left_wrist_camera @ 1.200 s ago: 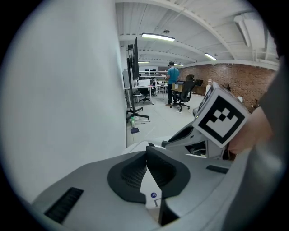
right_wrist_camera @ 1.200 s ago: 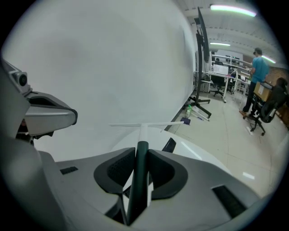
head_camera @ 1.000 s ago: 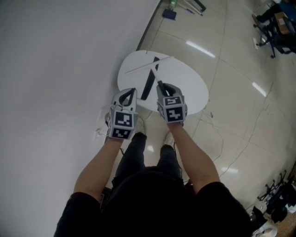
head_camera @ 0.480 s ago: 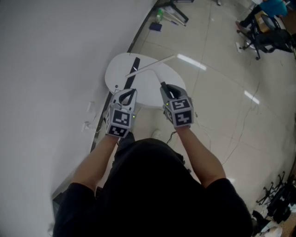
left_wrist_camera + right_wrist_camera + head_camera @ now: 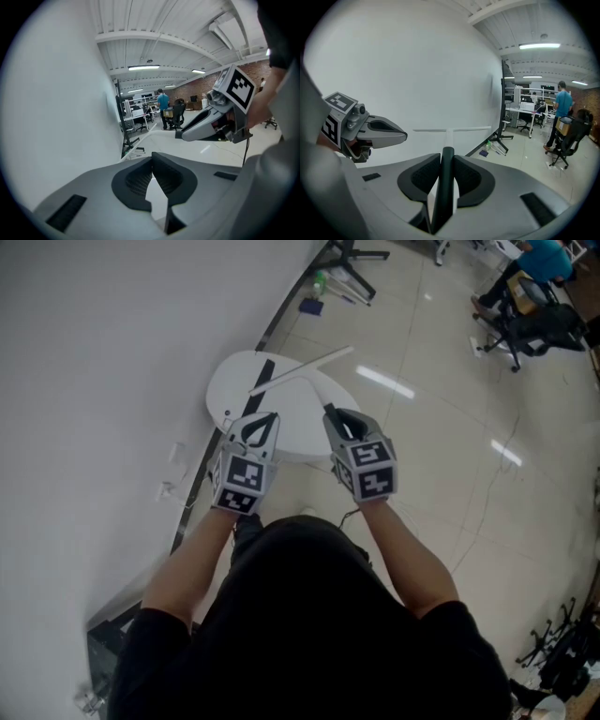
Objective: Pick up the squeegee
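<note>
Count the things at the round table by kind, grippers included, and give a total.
squeegee: 1, white, off the table
grippers: 2, the left gripper shut with nothing in it, the right gripper shut on the squeegee's handle
black strip: 1, lying on the table
round white table: 1
Total: 5

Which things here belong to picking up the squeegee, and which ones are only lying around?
Belong to the job:
- white T-shaped squeegee with black handle
- right gripper, fingers shut on that handle

Lying about:
- round white table
- black flat strip on it
- small blue object
- black office chair
- left gripper, shut and empty
</note>
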The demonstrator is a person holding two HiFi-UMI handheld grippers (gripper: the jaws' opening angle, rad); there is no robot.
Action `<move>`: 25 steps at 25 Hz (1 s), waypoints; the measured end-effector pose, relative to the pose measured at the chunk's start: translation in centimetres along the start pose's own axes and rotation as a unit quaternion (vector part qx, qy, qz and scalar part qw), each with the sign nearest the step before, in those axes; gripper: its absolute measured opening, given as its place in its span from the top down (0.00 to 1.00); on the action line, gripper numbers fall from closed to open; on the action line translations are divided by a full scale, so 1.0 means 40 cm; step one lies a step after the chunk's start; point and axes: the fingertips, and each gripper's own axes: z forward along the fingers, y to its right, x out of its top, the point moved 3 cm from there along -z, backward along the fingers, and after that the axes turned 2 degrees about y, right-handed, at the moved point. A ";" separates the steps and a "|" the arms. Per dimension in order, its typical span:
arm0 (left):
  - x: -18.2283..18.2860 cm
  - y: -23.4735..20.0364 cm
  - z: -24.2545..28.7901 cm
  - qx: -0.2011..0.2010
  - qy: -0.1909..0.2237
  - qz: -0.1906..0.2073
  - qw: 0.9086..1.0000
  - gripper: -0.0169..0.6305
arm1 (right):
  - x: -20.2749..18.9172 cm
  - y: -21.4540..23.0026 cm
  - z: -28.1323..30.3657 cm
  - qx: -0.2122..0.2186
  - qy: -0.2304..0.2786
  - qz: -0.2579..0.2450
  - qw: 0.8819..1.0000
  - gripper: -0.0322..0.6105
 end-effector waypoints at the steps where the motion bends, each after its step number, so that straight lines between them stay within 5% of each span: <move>1: 0.006 -0.019 0.010 -0.003 0.001 0.000 1.000 0.97 | 0.017 -0.003 0.015 0.000 0.000 0.000 1.000 0.80; 25: 0.043 -0.009 0.039 -0.005 0.008 0.015 1.000 0.97 | 0.026 -0.036 -0.008 0.008 0.019 -0.010 1.000 0.80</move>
